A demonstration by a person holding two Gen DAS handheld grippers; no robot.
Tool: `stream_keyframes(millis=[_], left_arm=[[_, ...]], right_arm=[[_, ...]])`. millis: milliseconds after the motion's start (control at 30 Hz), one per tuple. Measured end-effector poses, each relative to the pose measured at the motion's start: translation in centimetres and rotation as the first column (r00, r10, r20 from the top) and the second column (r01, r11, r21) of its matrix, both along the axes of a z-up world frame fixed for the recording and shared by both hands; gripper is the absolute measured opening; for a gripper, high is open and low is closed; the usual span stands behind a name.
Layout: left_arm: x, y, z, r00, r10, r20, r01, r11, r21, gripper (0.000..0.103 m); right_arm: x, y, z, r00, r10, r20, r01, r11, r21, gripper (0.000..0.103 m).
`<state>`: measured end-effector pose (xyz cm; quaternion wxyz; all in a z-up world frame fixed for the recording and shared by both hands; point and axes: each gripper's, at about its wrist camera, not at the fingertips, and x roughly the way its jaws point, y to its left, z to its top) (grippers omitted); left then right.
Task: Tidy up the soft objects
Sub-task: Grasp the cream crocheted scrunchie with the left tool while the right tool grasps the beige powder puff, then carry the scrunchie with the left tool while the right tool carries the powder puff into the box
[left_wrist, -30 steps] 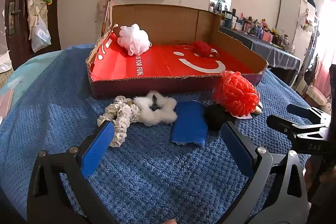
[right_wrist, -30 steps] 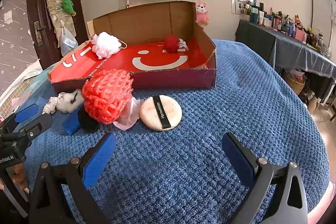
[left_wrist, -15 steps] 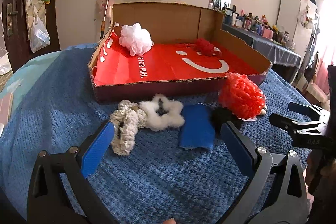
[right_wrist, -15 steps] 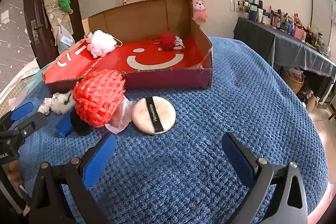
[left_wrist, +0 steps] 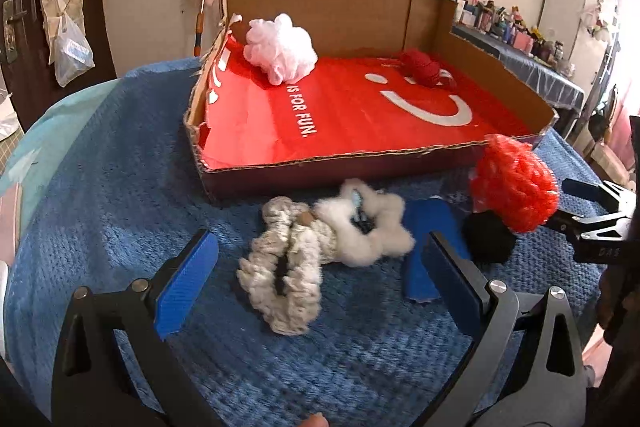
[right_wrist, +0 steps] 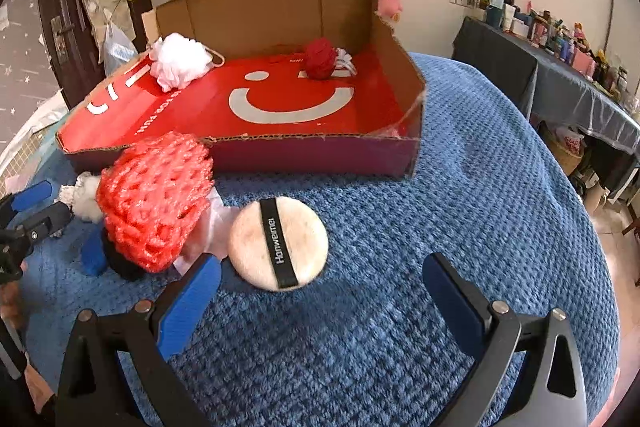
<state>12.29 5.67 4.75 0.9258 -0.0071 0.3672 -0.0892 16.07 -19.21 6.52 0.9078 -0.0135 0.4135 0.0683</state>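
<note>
Left gripper (left_wrist: 320,279) wide apart, empty

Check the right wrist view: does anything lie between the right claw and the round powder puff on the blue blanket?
Nothing visible does. The right claw is open, with only bare blue blanket before the powder puff. The red mesh sponge sits beside the puff, left of that path.

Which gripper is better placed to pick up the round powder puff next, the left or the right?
The right. The powder puff lies just ahead of the open right gripper, near its left finger. The open left gripper faces the grey scrunchie instead, and the puff is not in its view.
</note>
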Motion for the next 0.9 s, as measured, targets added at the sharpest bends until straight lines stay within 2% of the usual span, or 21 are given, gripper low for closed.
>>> stream_keyframes(millis=[267,333,433,500,567,600,633,667,900], left_arm=[[0.7,2.0,-0.5,0.999,0.016,-0.034,-0.015,1.000,0.012,0.100],[0.8,2.5,-0.7,0.999,0.020,-0.042,-0.020,1.000,0.010,0.093],[0.9,3.2,-1.0,0.999,0.016,-0.050,-0.017,1.000,-0.009,0.083],[1.0,3.4,-1.2,0.998,0.003,-0.061,-0.005,1.000,-0.029,0.068],[1.1,3.5,-1.4,0.997,-0.028,-0.072,0.024,0.998,-0.063,0.061],[1.1,3.4,-1.4,0.996,-0.042,-0.076,0.036,0.996,-0.080,0.053],[1.0,3.4,-1.4,0.996,-0.050,-0.075,0.043,0.995,-0.086,0.048],[1.0,3.3,-1.4,0.996,-0.055,-0.073,0.049,0.995,-0.090,0.038],[0.5,3.0,-1.2,0.994,-0.079,-0.073,0.071,0.992,-0.106,0.032]], right_arm=[[1.2,0.3,-0.4,0.999,0.019,-0.035,-0.019,1.000,0.001,0.096],[1.4,0.3,-0.5,0.999,0.023,-0.042,-0.022,1.000,0.008,0.090],[1.4,0.4,-0.6,0.998,0.032,-0.046,-0.032,0.999,0.010,0.087],[1.4,0.6,-0.6,0.998,0.048,-0.045,-0.047,0.999,0.016,0.080],[1.4,0.7,-0.7,0.997,0.058,-0.048,-0.057,0.998,0.019,0.070],[1.4,0.7,-0.6,0.997,0.065,-0.046,-0.064,0.998,0.021,0.068],[1.3,0.8,-0.5,0.996,0.076,-0.039,-0.075,0.997,0.028,0.060],[1.3,0.9,-0.5,0.996,0.083,-0.033,-0.082,0.996,0.031,0.053],[0.6,0.7,0.4,0.997,0.080,0.004,-0.080,0.996,0.026,0.051]])
